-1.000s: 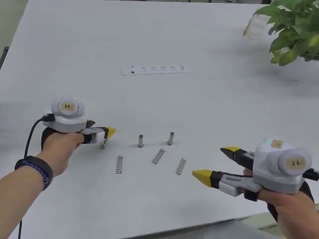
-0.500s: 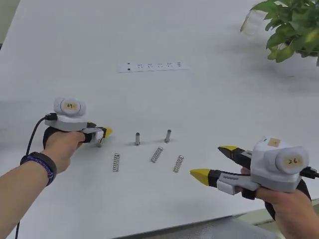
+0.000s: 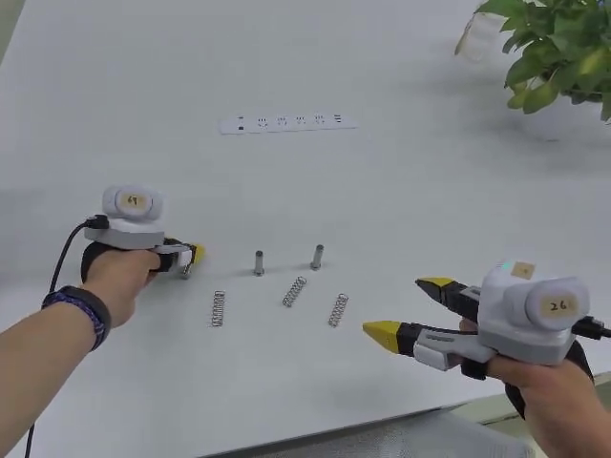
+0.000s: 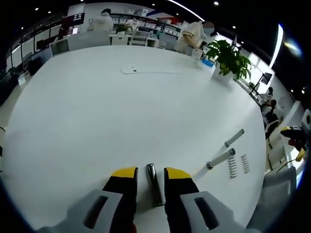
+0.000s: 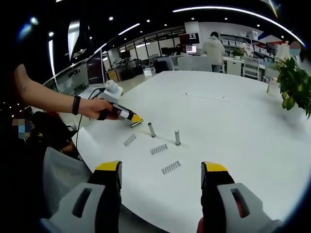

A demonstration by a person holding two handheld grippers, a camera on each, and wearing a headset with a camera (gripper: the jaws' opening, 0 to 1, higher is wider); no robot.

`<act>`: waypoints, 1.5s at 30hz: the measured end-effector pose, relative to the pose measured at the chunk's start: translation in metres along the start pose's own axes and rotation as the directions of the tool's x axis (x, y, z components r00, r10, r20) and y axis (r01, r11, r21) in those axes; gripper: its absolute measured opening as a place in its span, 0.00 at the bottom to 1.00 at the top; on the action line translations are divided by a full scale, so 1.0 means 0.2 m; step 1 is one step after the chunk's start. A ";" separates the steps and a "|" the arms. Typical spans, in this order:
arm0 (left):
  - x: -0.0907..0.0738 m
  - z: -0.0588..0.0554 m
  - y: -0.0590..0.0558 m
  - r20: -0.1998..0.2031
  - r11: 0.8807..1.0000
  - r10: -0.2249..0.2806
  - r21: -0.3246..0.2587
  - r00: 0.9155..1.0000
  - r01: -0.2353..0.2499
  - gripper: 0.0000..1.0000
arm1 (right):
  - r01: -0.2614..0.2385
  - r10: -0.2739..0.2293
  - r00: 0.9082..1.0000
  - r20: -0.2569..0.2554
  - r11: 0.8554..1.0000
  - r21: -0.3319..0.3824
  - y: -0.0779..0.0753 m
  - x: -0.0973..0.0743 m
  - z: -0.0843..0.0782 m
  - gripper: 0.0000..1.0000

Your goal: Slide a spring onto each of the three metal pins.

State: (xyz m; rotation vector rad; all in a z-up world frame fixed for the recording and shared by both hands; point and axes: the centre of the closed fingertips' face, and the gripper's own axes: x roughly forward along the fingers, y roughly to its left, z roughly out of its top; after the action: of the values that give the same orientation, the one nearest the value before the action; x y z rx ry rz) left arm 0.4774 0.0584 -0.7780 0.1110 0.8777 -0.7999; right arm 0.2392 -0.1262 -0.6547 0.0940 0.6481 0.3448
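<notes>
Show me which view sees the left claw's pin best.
Left gripper view: the pin sits big inside the left claw. Head view shows a sliver; right gripper view, too tiny to tell.

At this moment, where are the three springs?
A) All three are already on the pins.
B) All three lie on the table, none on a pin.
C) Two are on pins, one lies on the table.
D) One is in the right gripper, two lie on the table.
B: the three springs lie flat on the table, apart from the pins, and the right gripper is open with nothing between its jaws.
</notes>
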 end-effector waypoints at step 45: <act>-0.08 -0.04 -0.06 -0.026 0.998 0.021 0.051 0.999 -0.020 0.00 | -0.003 0.003 1.000 0.015 1.000 -0.002 0.01 0.01 0.03 0.63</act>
State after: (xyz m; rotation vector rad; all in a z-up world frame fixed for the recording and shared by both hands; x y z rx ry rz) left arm 0.4580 0.0625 -0.7692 0.1756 0.8801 -0.8033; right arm 0.2438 -0.1239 -0.6517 0.0953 0.6330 0.3470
